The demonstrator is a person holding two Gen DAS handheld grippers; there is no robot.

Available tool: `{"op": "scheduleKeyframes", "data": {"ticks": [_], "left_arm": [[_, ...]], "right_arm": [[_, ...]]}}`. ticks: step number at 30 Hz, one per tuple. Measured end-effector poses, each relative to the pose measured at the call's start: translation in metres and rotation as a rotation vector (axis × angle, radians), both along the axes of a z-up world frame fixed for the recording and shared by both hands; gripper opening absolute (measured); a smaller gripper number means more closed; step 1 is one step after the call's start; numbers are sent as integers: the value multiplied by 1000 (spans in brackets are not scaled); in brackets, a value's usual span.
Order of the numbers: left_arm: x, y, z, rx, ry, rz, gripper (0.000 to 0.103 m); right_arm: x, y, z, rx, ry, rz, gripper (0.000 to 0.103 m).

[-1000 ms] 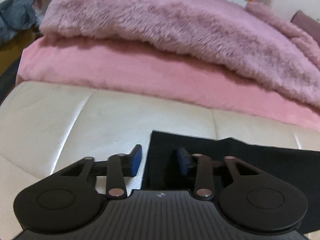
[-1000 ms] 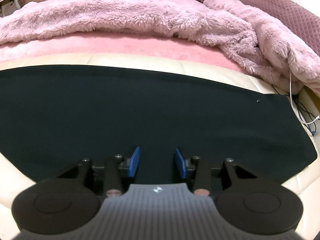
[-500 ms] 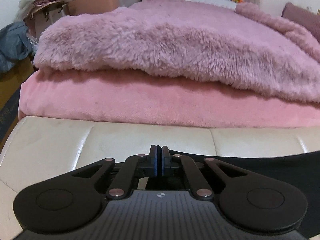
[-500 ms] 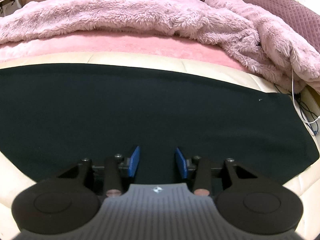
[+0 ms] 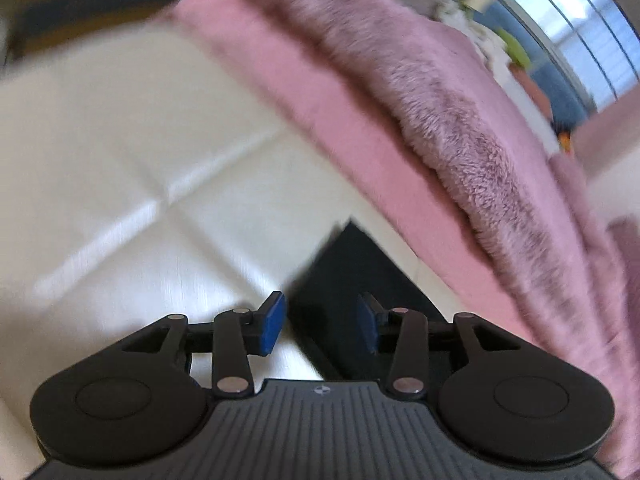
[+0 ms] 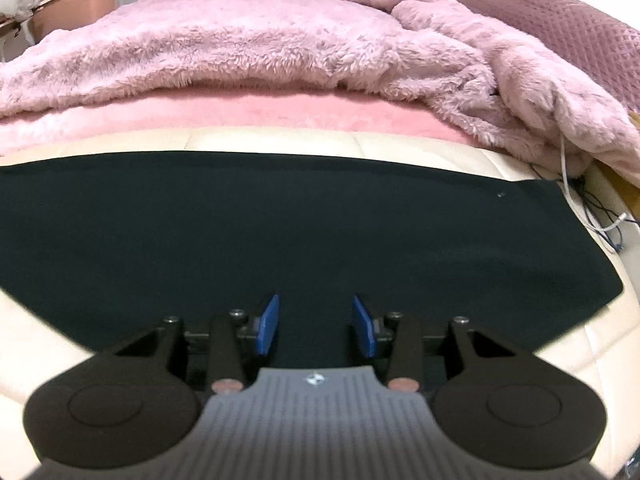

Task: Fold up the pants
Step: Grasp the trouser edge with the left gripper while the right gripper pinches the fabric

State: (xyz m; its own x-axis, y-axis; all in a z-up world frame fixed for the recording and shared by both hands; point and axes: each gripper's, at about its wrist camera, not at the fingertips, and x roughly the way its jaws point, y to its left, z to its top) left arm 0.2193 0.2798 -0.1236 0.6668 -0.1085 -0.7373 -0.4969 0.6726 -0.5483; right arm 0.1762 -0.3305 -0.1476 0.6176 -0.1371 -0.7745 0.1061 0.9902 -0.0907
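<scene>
The black pants [image 6: 304, 236] lie flat in a wide band across the cream leather surface [image 6: 580, 352]. My right gripper [image 6: 316, 326] is open and empty, low over the near part of the pants. In the blurred, tilted left wrist view a corner of the pants [image 5: 352, 276] points away from me. My left gripper [image 5: 320, 328] is open and empty, with that corner lying between its blue pads.
A fluffy pink blanket [image 6: 256, 44] is piled on a pink sheet [image 6: 256, 110] behind the pants; both show in the left wrist view, blanket [image 5: 460, 120]. A quilted mauve cushion [image 6: 560, 20] sits far right. White and dark cables [image 6: 600, 216] lie by the pants' right end.
My left gripper, shut half a second ago, has opened and swung round, so its view is tilted and blurred. My right gripper has stayed open and has barely moved.
</scene>
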Motion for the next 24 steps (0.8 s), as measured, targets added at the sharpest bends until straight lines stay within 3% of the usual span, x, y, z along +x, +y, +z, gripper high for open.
{"op": "scheduleKeyframes", "data": {"ticks": [3,6,10,14,17,19,20,21,24], "left_arm": [[-7,-8,-13,-53,-2,33,48],[-8,-12,-24,-123,-18,72,48],[-8,-16,-28,-121,-47,113,48],[-7,-18,-31,-114,-63,137,46],[-7,-21,-33,-86,-53,153,21],[-7,-22,-33,-65,-50,166,7],[-7,-21,-32,-62,-51,168,7],[-6,-21,-31,-52,-48,169,6],[-7,-18,-22,11,-35,174,5]], "right_arm": [[-19,4,6,6,22,-24,39],[-48,10,9,-9,57,-48,49],[-79,11,2,-37,114,-85,50],[-81,8,-3,-33,107,-103,49],[-66,7,-9,-86,103,-105,44],[-56,1,-14,-77,104,-107,31],[-54,-1,-14,-76,101,-107,26],[-53,-2,-13,-79,92,-103,5],[-52,0,-8,-92,92,-65,0]]}}
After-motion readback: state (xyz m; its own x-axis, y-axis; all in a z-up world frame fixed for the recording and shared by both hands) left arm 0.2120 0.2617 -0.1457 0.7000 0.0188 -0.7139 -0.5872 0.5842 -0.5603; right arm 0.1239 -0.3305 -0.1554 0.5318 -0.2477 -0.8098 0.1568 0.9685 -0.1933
